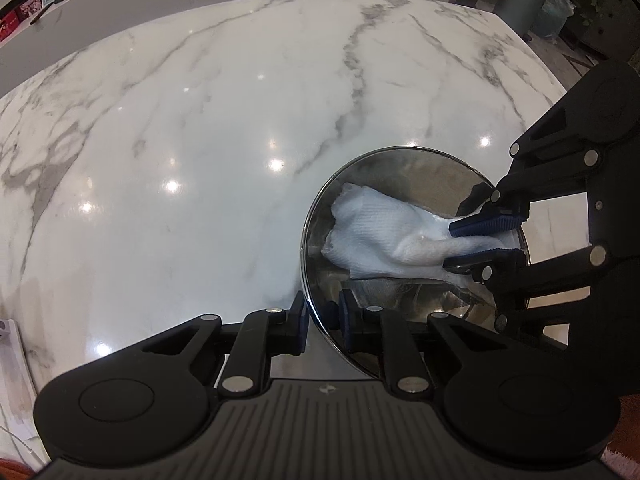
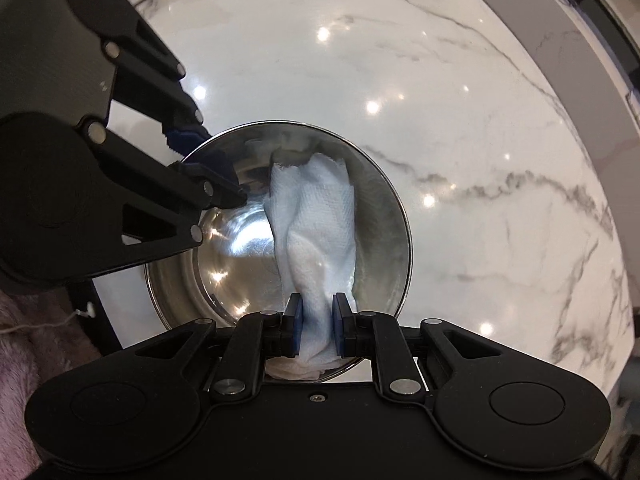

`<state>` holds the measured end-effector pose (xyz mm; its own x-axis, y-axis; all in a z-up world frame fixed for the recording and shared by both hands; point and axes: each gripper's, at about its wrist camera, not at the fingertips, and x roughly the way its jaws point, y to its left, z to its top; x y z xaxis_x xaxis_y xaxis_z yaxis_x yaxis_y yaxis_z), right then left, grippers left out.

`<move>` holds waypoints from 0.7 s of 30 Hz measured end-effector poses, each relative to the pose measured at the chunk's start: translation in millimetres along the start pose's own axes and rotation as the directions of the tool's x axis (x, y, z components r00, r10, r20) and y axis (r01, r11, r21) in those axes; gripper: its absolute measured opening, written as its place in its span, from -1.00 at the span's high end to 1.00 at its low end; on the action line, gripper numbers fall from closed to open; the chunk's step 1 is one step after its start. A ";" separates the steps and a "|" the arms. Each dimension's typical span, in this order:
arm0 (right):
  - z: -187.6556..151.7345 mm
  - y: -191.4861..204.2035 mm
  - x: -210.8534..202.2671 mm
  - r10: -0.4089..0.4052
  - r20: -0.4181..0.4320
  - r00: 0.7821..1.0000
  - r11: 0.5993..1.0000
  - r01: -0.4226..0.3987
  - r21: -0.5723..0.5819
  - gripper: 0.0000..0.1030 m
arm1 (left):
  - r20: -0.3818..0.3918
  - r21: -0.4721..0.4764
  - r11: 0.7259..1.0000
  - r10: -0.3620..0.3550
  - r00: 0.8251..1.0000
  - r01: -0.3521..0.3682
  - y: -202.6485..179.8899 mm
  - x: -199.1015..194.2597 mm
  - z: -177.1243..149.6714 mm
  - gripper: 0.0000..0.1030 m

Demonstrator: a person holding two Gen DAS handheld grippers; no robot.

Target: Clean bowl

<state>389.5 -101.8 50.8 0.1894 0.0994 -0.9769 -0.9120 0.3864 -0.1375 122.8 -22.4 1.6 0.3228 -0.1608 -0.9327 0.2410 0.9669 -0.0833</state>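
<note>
The left gripper (image 1: 323, 316) pinches the steel bowl's (image 2: 394, 208) thin rim at its 10 o'clock; the right gripper (image 2: 316, 322) clamps a crumpled white paper towel (image 2: 316, 216) inside the shiny round bowl on the veined marble counter (image 1: 180, 120).

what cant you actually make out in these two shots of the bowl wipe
- Bowl floor under the paper towel: covered by it in both wrist views, so any dirt there is unseen.
- Near rim of the steel bowl: hidden by the right gripper in the right wrist view.
- Rim where the left gripper clamps: its pads cover it in the left wrist view.
- Objects beyond the marble table: too small and cut off.
</note>
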 end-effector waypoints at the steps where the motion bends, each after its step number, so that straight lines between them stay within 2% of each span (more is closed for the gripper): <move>1: -0.4 -2.5 0.4 0.001 0.001 1.000 1.000 -0.001 0.002 0.73 | 0.000 -0.004 1.000 -0.001 1.000 0.001 0.2 -0.1 0.0 0.72; 4: -2.8 -8.2 2.4 0.001 0.003 1.000 1.000 -0.001 0.003 0.73 | -0.006 -0.030 0.999 -0.011 1.000 0.011 1.7 -0.2 -0.4 0.71; 7: -5.4 -11.7 3.9 0.001 0.005 1.000 1.000 -0.001 0.007 0.73 | -0.017 -0.074 0.996 -0.045 0.999 0.044 3.2 -1.0 -3.5 0.46; 9: -7.2 -15.4 4.9 0.003 0.007 1.000 1.000 -0.003 0.013 0.73 | -0.026 -0.091 0.994 -0.059 0.998 0.057 2.4 -1.4 -6.5 0.39; 12: 0.5 -19.0 10.5 0.006 0.008 1.000 1.000 -0.006 0.022 0.73 | -0.030 -0.097 0.994 -0.061 0.998 0.058 0.0 -3.4 -10.8 0.39; 15: 10.6 -15.4 16.3 0.005 0.008 1.000 1.000 -0.005 0.027 0.73 | 0.008 -0.087 0.995 -0.038 0.999 0.039 -2.1 -11.2 -13.9 0.39; 17: 9.5 -11.3 12.7 0.004 0.007 1.000 0.999 -0.004 0.035 0.72 | 0.023 -0.071 0.997 -0.020 1.000 0.022 -4.1 -14.5 -14.5 0.58; 21: 11.1 -22.2 14.2 0.003 0.006 1.000 0.999 -0.003 0.045 0.73 | 0.039 -0.045 0.999 -0.011 0.999 0.013 -5.4 -17.3 -14.4 0.61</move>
<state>416.4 -98.8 41.7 0.1891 0.1056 -0.9763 -0.8954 0.4267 -0.1273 102.7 -22.0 13.2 0.3555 -0.1792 -0.9174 0.2039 0.9727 -0.1110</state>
